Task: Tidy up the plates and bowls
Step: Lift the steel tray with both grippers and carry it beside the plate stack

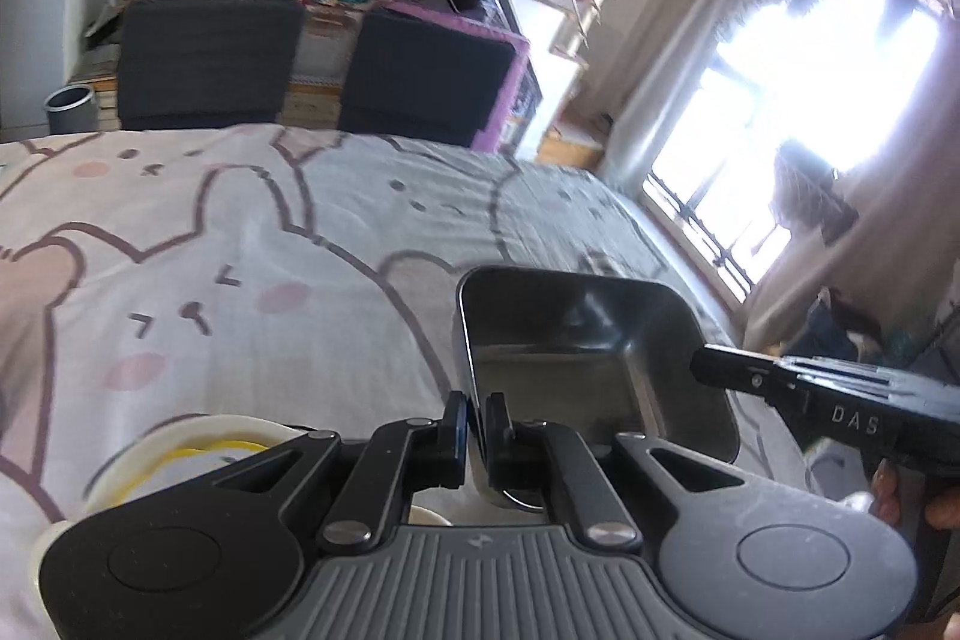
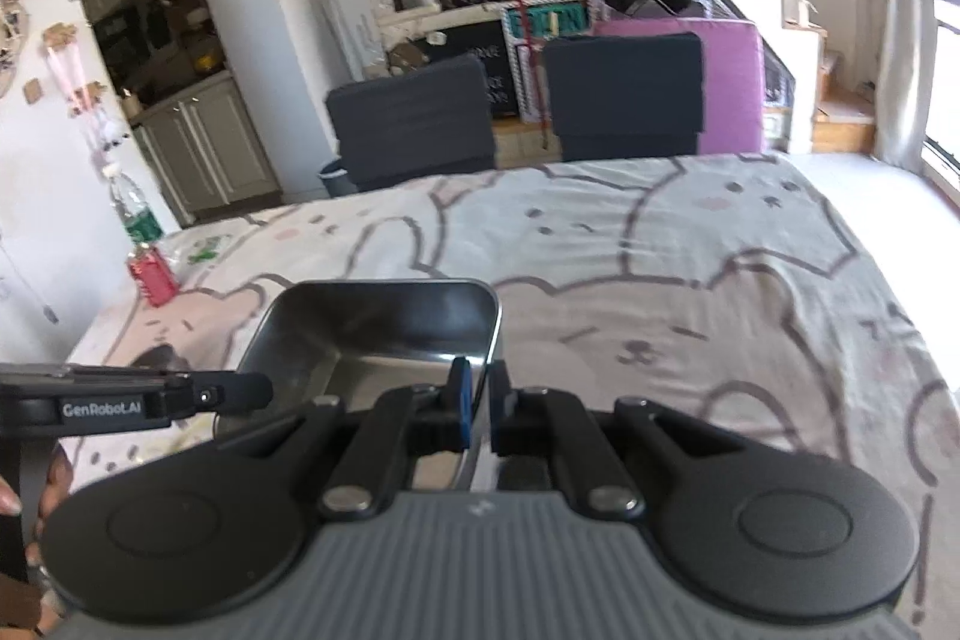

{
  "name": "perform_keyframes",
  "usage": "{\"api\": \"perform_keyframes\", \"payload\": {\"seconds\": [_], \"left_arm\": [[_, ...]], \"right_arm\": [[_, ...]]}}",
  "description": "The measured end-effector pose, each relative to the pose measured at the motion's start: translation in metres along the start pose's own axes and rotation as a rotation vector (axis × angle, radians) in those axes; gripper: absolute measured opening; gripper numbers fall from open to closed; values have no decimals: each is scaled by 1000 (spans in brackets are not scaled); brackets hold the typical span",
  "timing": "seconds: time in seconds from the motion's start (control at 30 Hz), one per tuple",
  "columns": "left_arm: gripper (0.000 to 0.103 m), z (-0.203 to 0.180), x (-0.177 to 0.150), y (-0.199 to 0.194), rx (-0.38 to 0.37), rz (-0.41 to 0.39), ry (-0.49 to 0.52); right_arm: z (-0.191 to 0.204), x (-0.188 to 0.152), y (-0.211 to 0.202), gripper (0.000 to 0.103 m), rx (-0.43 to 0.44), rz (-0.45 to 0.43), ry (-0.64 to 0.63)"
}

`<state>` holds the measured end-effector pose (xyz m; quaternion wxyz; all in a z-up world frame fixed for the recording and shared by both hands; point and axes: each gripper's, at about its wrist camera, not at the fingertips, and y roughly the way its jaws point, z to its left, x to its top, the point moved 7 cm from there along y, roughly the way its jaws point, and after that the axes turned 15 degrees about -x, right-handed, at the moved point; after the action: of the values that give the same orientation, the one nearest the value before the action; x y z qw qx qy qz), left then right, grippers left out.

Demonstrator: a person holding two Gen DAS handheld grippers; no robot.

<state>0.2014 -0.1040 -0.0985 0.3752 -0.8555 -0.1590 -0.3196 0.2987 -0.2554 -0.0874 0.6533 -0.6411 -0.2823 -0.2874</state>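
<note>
Metal tray (image 1: 594, 340) is up off the table right now, carried between both grippers, one on each side. The left gripper (image 1: 477, 418) is pressed together on the tray's left wall, a finger either side of the rim, and the right gripper (image 2: 478, 394) is doing the same on the opposite wall. In each wrist view you can see the other gripper poking in from the side and meeting the tray. So it's a proper two-handed carry, tray roughly level, empty inside as far as I can see.

Underneath is the table with the bunny-print cloth (image 2: 690, 250), and most of it is bare. Near the front left edge, below the left gripper, there's a pale bowl (image 1: 198, 445) with something yellow in it, mostly hidden by the gripper body. Another pale rim peeks out right next to it, but I can't tell what that is. Over at the far left edge a red can (image 2: 150, 274) and a green-labelled bottle (image 2: 135, 208) stand together, not part of the job.

Progress-wise I'd guess this is somewhere in the middle: the tray is in the air and hasn't been set down anywhere yet, and the bowl isn't stacked or in the tray. No plates are visible from either camera, so I can't say how much is already sorted. What's left, by my reckoning, is setting the tray down and getting the bowl put away.
</note>
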Motion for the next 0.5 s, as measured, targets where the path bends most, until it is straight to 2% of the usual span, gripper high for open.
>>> {"api": "perform_keyframes", "payload": {"seconds": [0.5], "left_arm": [[7,-23,-28,80,19,209,105]], "right_arm": [[-44,-21,11,6,-133,56,12]]}}
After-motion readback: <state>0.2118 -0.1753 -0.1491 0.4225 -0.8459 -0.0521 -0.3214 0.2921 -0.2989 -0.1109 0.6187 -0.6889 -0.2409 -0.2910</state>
